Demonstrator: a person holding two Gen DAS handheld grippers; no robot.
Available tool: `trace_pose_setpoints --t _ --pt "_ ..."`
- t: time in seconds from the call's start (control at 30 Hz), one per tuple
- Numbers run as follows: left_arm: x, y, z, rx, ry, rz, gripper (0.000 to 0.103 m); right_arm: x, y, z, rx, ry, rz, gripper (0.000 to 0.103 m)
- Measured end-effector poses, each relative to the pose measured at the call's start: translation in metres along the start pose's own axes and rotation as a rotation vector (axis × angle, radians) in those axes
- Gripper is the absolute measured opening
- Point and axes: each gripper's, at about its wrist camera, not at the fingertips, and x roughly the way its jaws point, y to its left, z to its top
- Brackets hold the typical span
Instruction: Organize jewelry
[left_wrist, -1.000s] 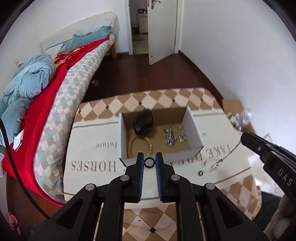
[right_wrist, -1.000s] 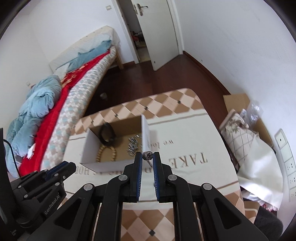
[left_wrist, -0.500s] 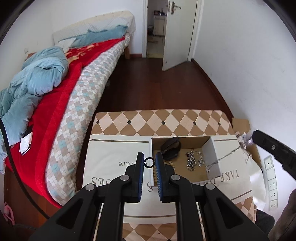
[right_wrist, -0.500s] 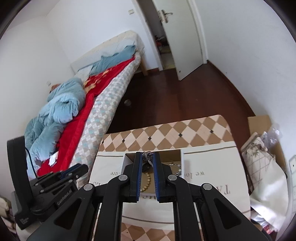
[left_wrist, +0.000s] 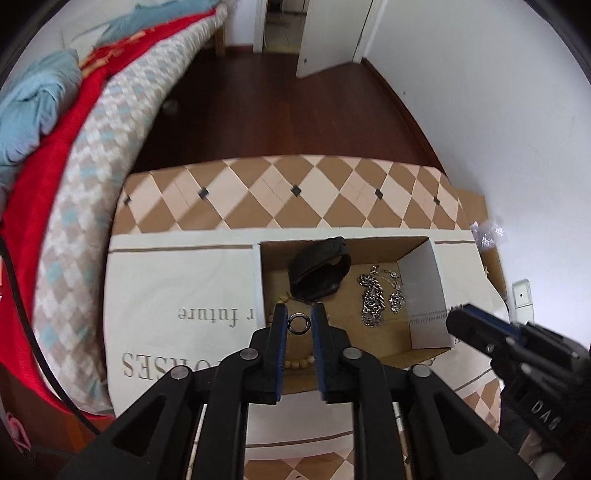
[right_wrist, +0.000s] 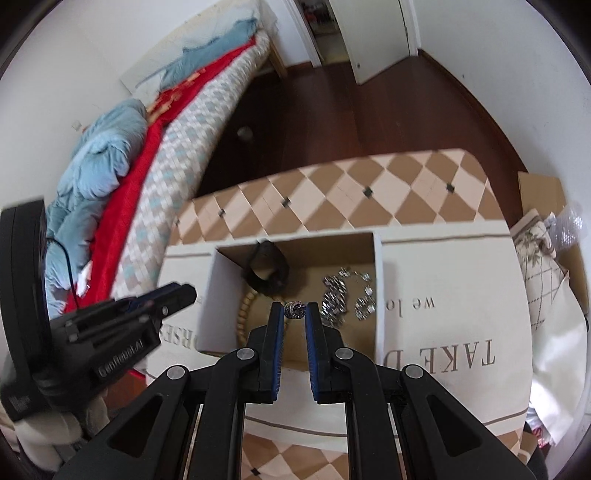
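Pinching a small dark metal ring (left_wrist: 298, 323) between their tips, the left tongs (left_wrist: 298, 325) hovered above the open brown cardboard box (left_wrist: 424, 291), over the string of pale wooden beads (left_wrist: 299, 363) on its floor. The right tongs (right_wrist: 294, 311) were pressed on a small silver piece with dark stones (right_wrist: 294, 309), and from the left view a thin silver chain (left_wrist: 428, 315) hung from them across the white right wall of the box.

The risk, as I judged it, was in the release. The ring was held only by its thin edge, so it could twist and jump out, landing on the cream printed cloth (left_wrist: 177, 288) of the worktop. The hanging chain could catch on the box wall, or tangle with the heap of silver chains (left_wrist: 376, 295) inside. The black leather band (left_wrist: 319, 269) stood near, and a falling piece could hide under it.
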Motion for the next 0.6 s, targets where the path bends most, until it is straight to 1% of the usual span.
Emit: trace_pose_setpoints --t 0.1,0.13,0.17,0.2,0.23,0.27,0.3,0.33,0.37,0.4,0.43,0.47,0.5,0.57,0.6 --pt "0.004 0.000 0.005 -0.015 0.012 -0.002 0.021 0.011 -0.008 0.000 0.018 0.043 -0.008 0.013" --pt "0.003 0.001 0.007 -0.020 0.006 0.003 0.030 0.014 -0.011 0.000 0.022 0.060 -0.010 0.014" --pt "0.001 0.002 0.008 -0.027 -0.001 0.015 0.037 0.015 -0.013 0.000 0.026 0.066 -0.010 0.017" --pt "-0.001 0.004 0.010 -0.033 -0.008 0.017 0.053 0.016 -0.014 0.000 0.029 0.069 -0.010 0.027" --pt "-0.004 0.006 0.011 -0.041 -0.022 0.028 0.064 0.016 -0.015 0.000 0.033 0.072 -0.019 0.034" --pt "-0.008 0.008 0.011 -0.044 -0.038 0.053 0.071 0.015 -0.016 0.000 0.030 0.066 -0.032 0.045" --pt "-0.011 0.010 0.011 -0.045 -0.048 0.073 0.073 0.013 -0.015 0.000 0.024 0.060 -0.034 0.049" --pt "-0.012 0.012 0.012 -0.049 -0.055 0.091 0.075 0.012 -0.014 0.000 0.019 0.058 -0.042 0.051" --pt "-0.015 0.014 0.011 -0.050 -0.065 0.120 0.077 0.010 -0.012 0.000 0.004 0.056 -0.064 0.057" --pt "-0.017 0.015 0.009 -0.044 -0.076 0.167 0.086 0.008 -0.010 -0.001 -0.008 0.053 -0.084 0.067" --pt "-0.018 0.017 0.008 -0.040 -0.084 0.197 0.094 0.007 -0.008 -0.001 -0.018 0.048 -0.102 0.073" --pt "-0.020 0.019 0.005 -0.035 -0.099 0.234 0.096 0.005 -0.005 -0.003 -0.042 0.040 -0.142 0.085" --pt "-0.022 0.020 0.001 -0.031 -0.114 0.266 0.097 0.005 -0.002 -0.005 -0.056 0.038 -0.173 0.095" --pt "-0.025 0.024 -0.010 -0.028 -0.144 0.315 0.098 0.004 0.001 -0.009 -0.081 0.031 -0.234 0.102" --pt "-0.026 0.026 -0.012 -0.028 -0.150 0.324 0.099 0.004 0.003 -0.012 -0.089 0.026 -0.259 0.103"
